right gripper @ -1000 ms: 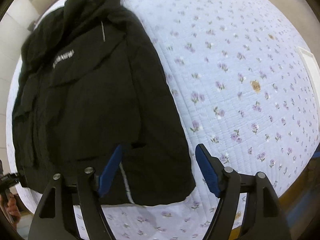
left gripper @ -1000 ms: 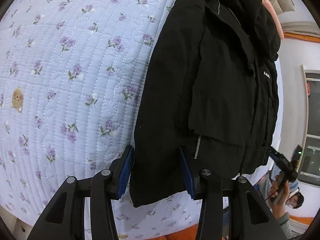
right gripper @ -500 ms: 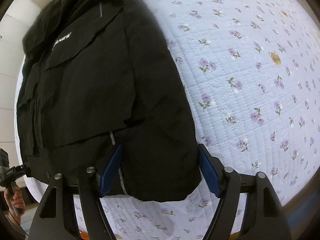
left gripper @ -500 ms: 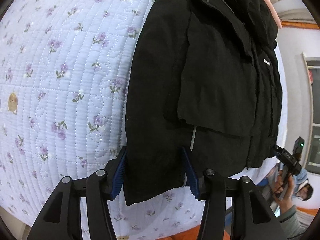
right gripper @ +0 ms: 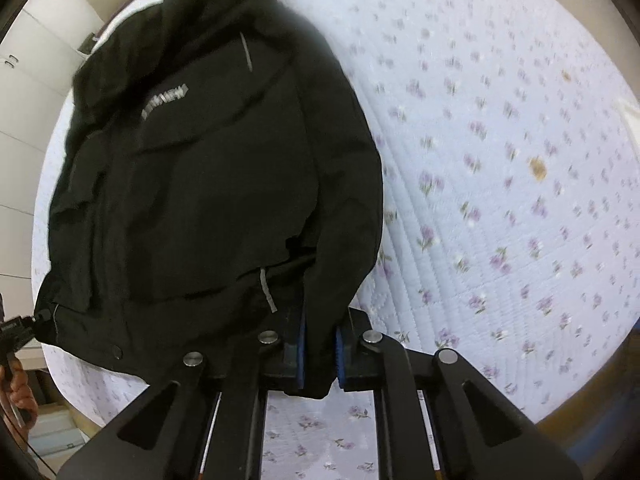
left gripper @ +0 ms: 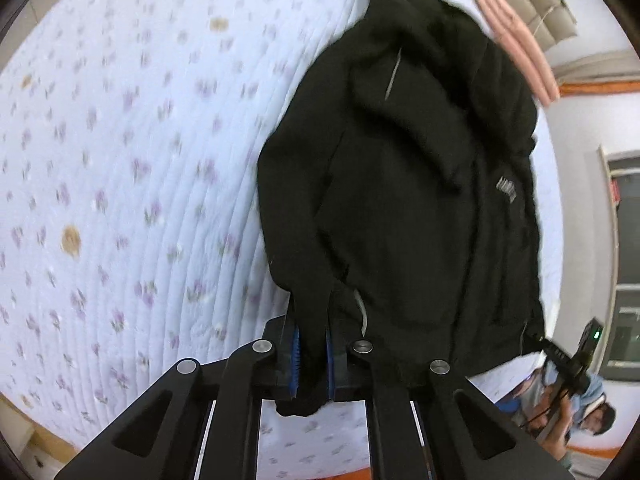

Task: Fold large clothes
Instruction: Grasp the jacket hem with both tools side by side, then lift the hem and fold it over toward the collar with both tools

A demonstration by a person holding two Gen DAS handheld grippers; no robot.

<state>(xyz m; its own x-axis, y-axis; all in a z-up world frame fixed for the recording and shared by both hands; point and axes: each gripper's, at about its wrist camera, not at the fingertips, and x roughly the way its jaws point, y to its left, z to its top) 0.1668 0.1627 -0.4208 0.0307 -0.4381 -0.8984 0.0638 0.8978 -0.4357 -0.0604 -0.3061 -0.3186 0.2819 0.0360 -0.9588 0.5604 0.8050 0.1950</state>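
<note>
A bed covered by a pale blue quilted bedspread (left gripper: pixel 132 184) printed with small purple flower sprigs and a few little brown figures fills both views. A black hooded jacket (left gripper: pixel 404 208) with a grey chest logo and thin reflective strips lies on it, hood toward the far edge and hem toward the near edge; its near hem corners look raised off the quilt. In the right wrist view the same bedspread (right gripper: pixel 500 184) stretches away beside the jacket (right gripper: pixel 208 184).

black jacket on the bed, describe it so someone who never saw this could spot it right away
A pale blue quilt with small purple flowers covers the bed. The black jacket lies on it, both lower corners pinched by the left gripper and right gripper. Nothing else there is dark; grey lettering marks its chest.
</note>
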